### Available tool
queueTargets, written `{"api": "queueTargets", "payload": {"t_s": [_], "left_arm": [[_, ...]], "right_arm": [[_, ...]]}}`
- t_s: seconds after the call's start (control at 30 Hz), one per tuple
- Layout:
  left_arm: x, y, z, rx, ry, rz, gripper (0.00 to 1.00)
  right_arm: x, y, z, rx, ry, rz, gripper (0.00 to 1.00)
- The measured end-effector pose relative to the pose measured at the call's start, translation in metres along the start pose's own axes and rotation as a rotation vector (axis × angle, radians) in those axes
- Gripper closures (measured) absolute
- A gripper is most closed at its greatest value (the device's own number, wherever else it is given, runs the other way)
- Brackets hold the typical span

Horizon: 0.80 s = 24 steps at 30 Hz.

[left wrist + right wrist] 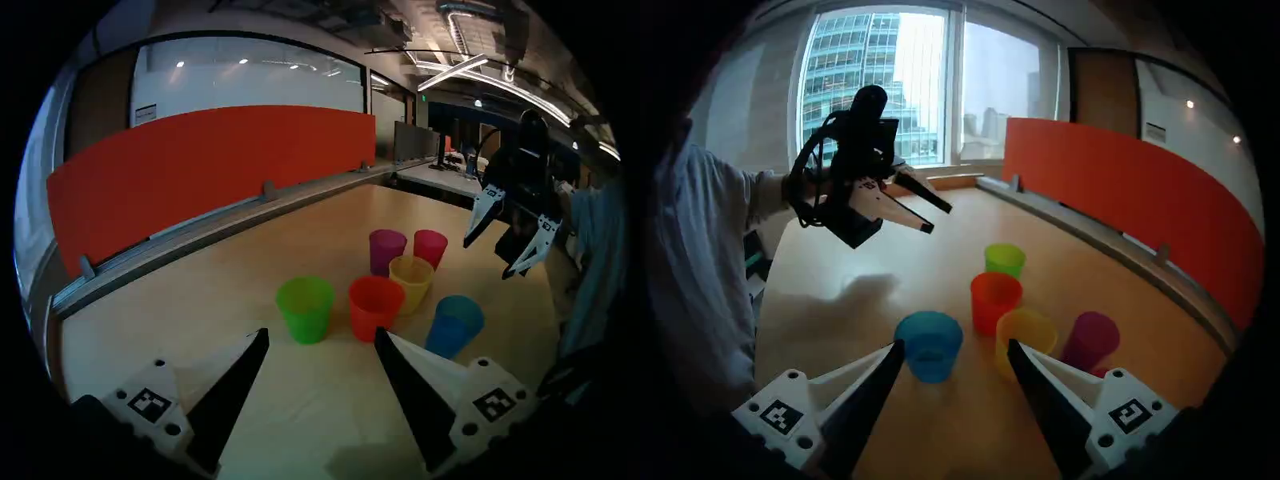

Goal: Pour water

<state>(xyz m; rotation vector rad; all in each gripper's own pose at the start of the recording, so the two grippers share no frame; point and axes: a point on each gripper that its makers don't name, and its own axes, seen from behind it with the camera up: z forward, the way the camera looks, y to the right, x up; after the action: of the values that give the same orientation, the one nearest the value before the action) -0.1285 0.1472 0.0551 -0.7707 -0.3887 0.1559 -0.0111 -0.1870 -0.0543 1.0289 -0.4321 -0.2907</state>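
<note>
Several plastic cups stand upright in a cluster on the wooden table: green, orange, yellow, purple, pink and blue. My left gripper is open and empty, just short of the green and orange cups. Beyond the cluster, the right gripper hangs open in the air. In the right gripper view, my right gripper is open over the blue cup, with the orange, green, yellow and purple cups close by. The left gripper is raised farther off.
An orange partition with a metal rail runs along the table's far edge. The person's light sleeve is at the left of the right gripper view, with large windows behind. Bare tabletop surrounds the cups.
</note>
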Motion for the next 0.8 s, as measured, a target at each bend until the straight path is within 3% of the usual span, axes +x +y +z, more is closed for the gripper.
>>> {"api": "queueTargets", "payload": {"t_s": [0.4, 0.8], "left_arm": [[-0.011, -0.001, 0.006, 0.000, -0.037, 0.030, 0.02], [-0.018, -0.001, 0.017, -0.018, -0.060, 0.032, 0.02]], "right_arm": [[-0.027, -0.009, 0.018, 0.029, -0.043, 0.003, 0.00], [-0.042, -0.015, 0.048, 0.066, -0.085, -0.044, 0.00]]}}
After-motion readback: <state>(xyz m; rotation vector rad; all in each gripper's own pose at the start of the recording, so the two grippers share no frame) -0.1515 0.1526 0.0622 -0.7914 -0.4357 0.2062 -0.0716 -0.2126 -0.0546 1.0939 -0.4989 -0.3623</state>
